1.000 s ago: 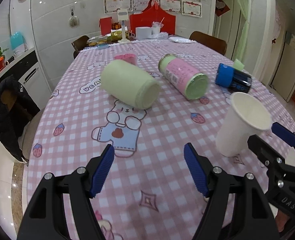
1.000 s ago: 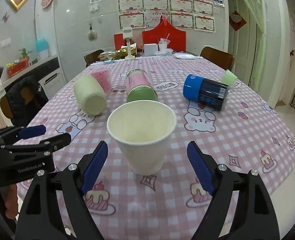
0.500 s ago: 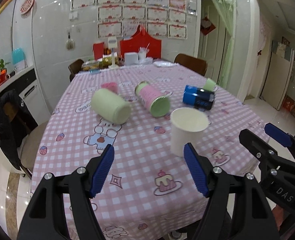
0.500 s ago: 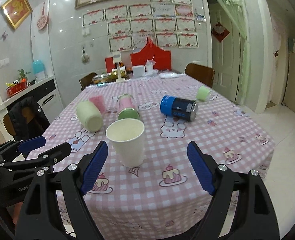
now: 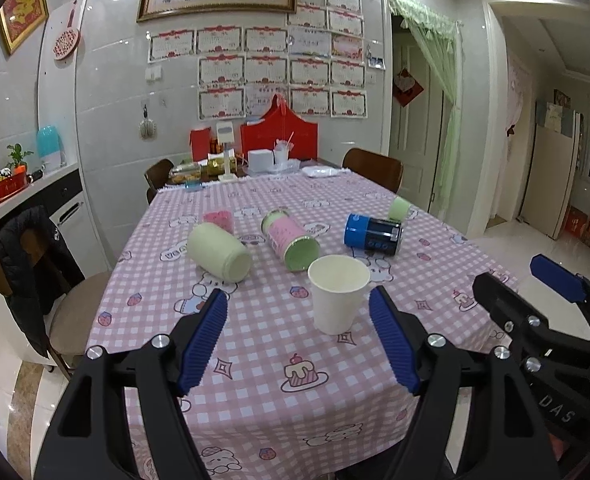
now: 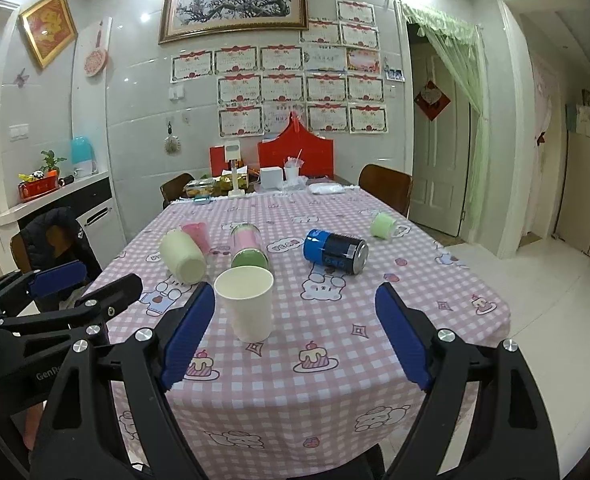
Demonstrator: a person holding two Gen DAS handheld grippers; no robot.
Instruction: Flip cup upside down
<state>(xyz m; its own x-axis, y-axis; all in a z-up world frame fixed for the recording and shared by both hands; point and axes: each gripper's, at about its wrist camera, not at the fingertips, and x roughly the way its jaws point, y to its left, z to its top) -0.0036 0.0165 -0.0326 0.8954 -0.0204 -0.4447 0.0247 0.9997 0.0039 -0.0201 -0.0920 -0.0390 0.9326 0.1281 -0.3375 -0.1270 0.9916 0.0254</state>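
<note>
A white paper cup [image 5: 338, 294] stands upright, mouth up, near the front edge of the pink checked tablecloth [image 5: 255, 340]; it also shows in the right wrist view [image 6: 248, 304]. My left gripper [image 5: 301, 340] is open and empty, held back off the table's front edge. My right gripper [image 6: 295, 338] is open and empty, also back from the table. Each gripper shows in the other's view: the right one [image 5: 535, 292] at the right, the left one [image 6: 67, 284] at the left.
Lying on the cloth behind the cup are a pale green jar [image 5: 219, 252], a pink-and-green can [image 5: 291, 242], a blue can [image 5: 373, 234], a pink cup [image 5: 219, 220] and a small green cup [image 5: 399, 209]. A chair with a black jacket [image 5: 31, 272] stands left.
Both grippers have pulled back and up from the table. The cup, once close between the right fingers, now stands farther off. It has stayed upright.
</note>
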